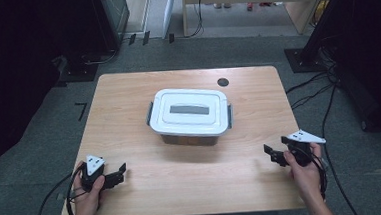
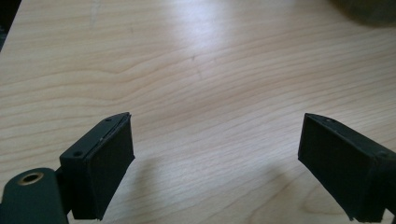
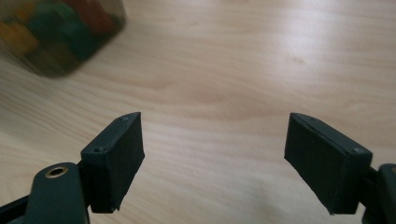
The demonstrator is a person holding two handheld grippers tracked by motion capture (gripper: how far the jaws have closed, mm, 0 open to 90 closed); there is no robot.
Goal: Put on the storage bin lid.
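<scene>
High view first, nearest edge of the wooden table (image 1: 133,191): my two forearms come in from the bottom. My left hand (image 1: 89,196) holds the left gripper (image 1: 118,175) low over the near left part of the tabletop, its jaws pointing toward the middle. My right hand (image 1: 305,173) holds the right gripper (image 1: 271,153) over the near right part, with a grey three-cornered plate on top, its jaws also pointing inward.

From the left gripper view, I see that gripper's two black jaws spread wide apart with nothing between them but bare wood grain; a dark blurred corner of the box sits at the top right edge. From the right gripper view, my right gripper's jaws (image 3: 212,158) likewise stand wide apart and hold nothing; the clear lower wall of the storage box (image 3: 60,37) is blurred at the top left, with coloured pieces inside that I cannot make out.

Farther on, the storage box (image 1: 190,115) stands at the centre of the table, well apart from both grippers. Its white lid (image 1: 188,107) is on, with grey latches at both ends. Beyond it, a small dark round cap (image 1: 222,82) sits in the tabletop near the far edge. Past the table lie grey carpet and cables.
</scene>
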